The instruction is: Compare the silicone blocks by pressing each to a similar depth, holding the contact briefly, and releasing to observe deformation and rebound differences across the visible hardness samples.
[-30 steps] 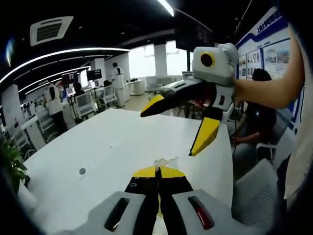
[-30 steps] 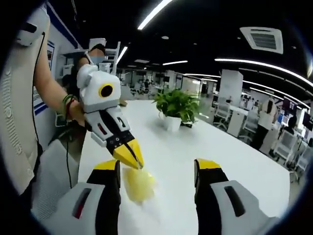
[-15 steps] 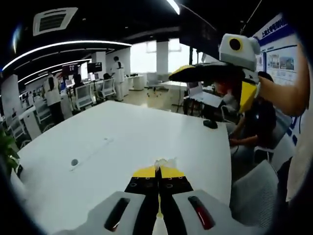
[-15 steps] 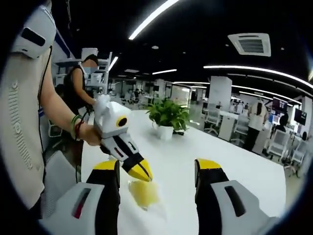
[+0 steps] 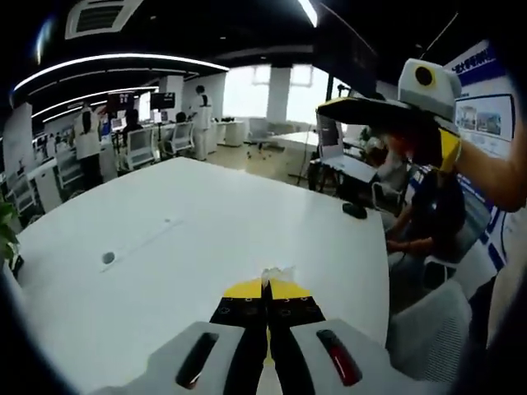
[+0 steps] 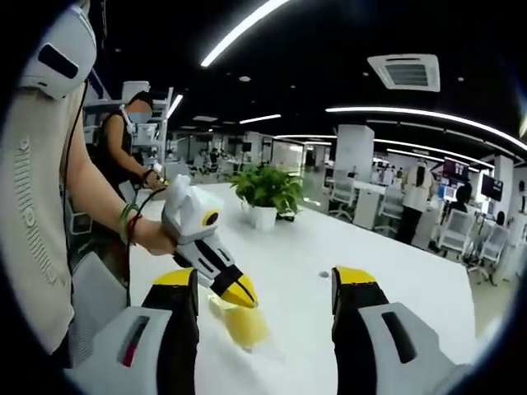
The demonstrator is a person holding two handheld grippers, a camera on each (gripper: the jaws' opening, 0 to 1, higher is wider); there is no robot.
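R gripper point(image 6: 263, 288) has lifted off w/ jaws wide, empty. L gripper point(image 6: 239, 290) stays shut on yellow block point(image 6: 244, 323) on the table point(image 6: 280, 263). I'd say the hold phase, release next.

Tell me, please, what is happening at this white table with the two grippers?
A person holds a gripper in each hand over a white table. The left gripper, jaws closed, has its yellow tips at a yellow silicone block on the tabletop. The right gripper is open, its jaws standing either side of that block without touching it. A potted plant stands further along the table.
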